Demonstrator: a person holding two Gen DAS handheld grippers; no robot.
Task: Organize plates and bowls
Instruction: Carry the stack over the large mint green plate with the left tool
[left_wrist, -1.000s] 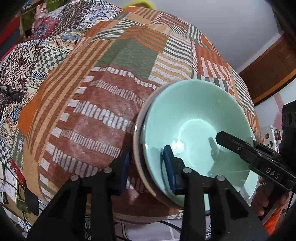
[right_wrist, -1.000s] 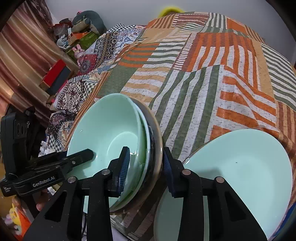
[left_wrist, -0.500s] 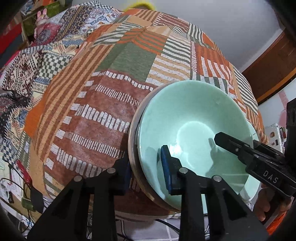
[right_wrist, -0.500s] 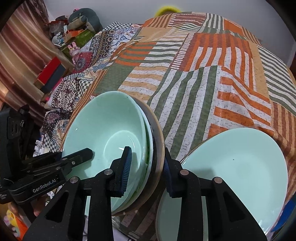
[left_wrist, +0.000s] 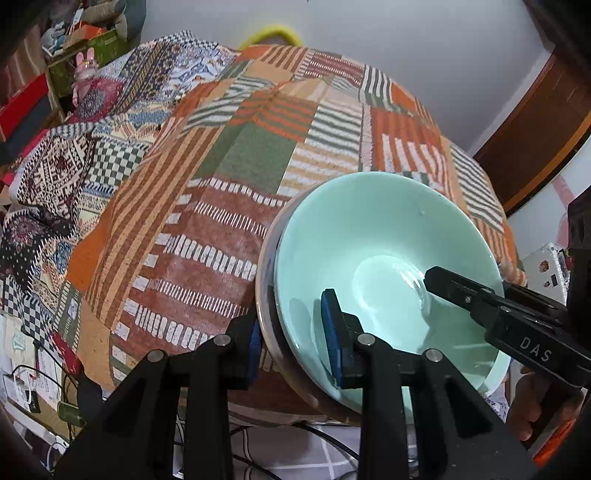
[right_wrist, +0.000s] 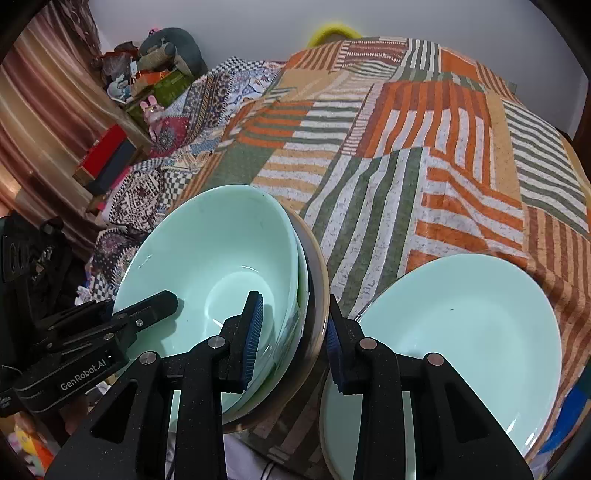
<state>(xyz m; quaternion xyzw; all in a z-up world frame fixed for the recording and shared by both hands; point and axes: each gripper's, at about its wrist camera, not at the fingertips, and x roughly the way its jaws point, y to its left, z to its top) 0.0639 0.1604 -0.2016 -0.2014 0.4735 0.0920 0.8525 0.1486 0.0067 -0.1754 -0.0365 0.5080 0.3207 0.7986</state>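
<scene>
Two grippers clamp opposite rims of a nested bowl stack (left_wrist: 388, 258), tilted above the patchwork-covered bench (left_wrist: 221, 229): left gripper (left_wrist: 291, 343), right gripper (right_wrist: 293, 332). Glazed ceramic looks heavy, slick, breakable; rims give the surest hold; a green plate (right_wrist: 480, 314) lies just beside.

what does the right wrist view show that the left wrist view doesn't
Only the right wrist view shows the mint plate lying on the cloth beside the stack, and the striped curtain. Only the left wrist view shows the wooden door and the cables below the table edge. Both show the stacked mint bowls, clamped at opposite rims by the left gripper and the right gripper.
</scene>
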